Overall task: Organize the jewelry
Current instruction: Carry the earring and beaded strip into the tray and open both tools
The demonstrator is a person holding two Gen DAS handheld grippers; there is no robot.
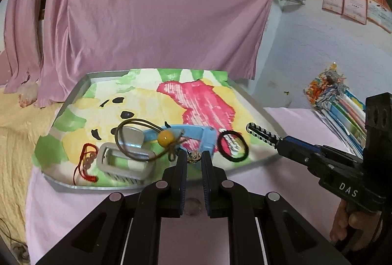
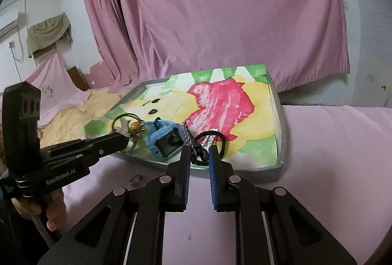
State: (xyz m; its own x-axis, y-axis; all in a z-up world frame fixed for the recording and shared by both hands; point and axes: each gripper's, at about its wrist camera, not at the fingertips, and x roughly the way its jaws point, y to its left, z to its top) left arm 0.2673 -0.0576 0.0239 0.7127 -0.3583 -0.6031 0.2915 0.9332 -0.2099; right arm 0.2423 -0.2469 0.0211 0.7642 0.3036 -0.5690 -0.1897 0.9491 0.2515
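On the pink cloth in front of us sits a shallow tray (image 1: 80,83) lined with a bright painted paper. All the jewelry is bunched at the near edge of the tray, so we can reach it easily.

Our left gripper (image 1: 194,157) has its jaws almost shut around a small gold piece (image 1: 194,157) at the near rim. We think it is pinching it, but the fingers hide most of it, so we cannot say what it is.

Our right gripper (image 2: 199,154) holds a black and white toothed hair clip (image 1: 263,133), which sticks out over the right side of the tray. Its jaws look partly apart, and the clip's end sits between them.

Just left of the clip lies a black hair tie (image 1: 232,146). Farther left are a blue watch (image 1: 193,135), a brown cord with a yellow bead (image 1: 166,137), a grey clip (image 1: 125,162) and a red string bracelet (image 1: 85,162).

The cord lies across the watch and the grey clip, so we cannot tell where it ends.
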